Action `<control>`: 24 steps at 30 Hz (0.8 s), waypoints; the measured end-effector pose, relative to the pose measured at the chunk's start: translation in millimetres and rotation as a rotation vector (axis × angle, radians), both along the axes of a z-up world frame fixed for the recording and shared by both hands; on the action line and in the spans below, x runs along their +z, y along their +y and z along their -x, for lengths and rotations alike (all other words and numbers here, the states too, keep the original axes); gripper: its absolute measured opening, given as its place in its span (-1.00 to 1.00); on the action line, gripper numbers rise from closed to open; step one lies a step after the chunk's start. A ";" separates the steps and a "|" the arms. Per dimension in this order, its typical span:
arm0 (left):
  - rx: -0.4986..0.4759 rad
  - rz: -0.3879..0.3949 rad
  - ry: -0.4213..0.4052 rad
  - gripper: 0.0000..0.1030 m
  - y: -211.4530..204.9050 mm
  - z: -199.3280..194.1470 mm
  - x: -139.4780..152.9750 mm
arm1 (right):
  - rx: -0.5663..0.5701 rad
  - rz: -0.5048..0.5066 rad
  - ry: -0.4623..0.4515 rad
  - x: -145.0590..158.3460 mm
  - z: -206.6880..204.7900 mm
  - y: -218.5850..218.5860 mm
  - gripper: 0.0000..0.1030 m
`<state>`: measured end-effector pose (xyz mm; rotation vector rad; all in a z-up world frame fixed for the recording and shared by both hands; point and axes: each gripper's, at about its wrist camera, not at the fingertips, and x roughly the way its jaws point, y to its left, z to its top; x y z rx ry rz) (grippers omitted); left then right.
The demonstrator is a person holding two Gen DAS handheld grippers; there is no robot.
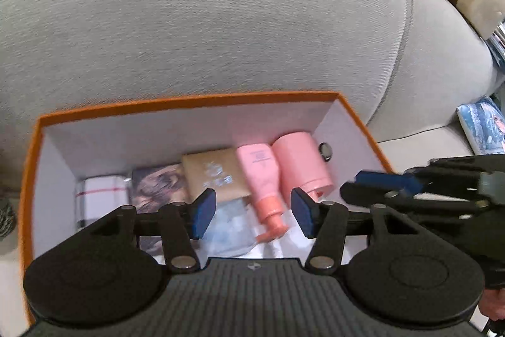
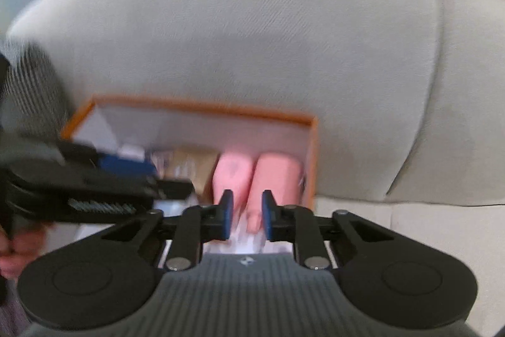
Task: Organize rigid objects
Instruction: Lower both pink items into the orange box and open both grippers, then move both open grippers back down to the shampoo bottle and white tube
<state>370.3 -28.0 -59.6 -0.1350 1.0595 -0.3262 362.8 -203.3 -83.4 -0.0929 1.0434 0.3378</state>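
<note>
Lower centre, orange box (image 1: 189,103): pink bottles (image 1: 263,176) stowed. My left gripper (image 1: 252,212) jaws wide, right gripper (image 2: 247,215) narrow, both empty; packing nearly done, I judge; next, withdraw.

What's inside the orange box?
The orange cardboard box holds a pink pump bottle, a bigger pink bottle, a brown packet, a picture card and a white striped box. The left claw hides whatever lies nearer.
</note>
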 end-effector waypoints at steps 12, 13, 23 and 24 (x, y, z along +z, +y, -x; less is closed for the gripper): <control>0.034 0.027 0.000 0.24 20.8 13.2 -7.3 | 0.044 0.235 0.115 -49.8 -36.7 39.4 -0.81; 0.033 0.028 -0.002 0.24 22.1 13.8 -7.9 | 0.045 0.239 0.120 -53.4 -38.8 41.2 -0.81; 0.043 0.065 -0.056 0.24 27.9 32.9 4.3 | 0.047 0.214 0.115 -49.2 -27.9 49.0 -0.79; 0.044 0.072 -0.068 0.24 28.5 36.8 7.9 | 0.049 0.199 0.099 -43.6 -22.8 48.8 -0.78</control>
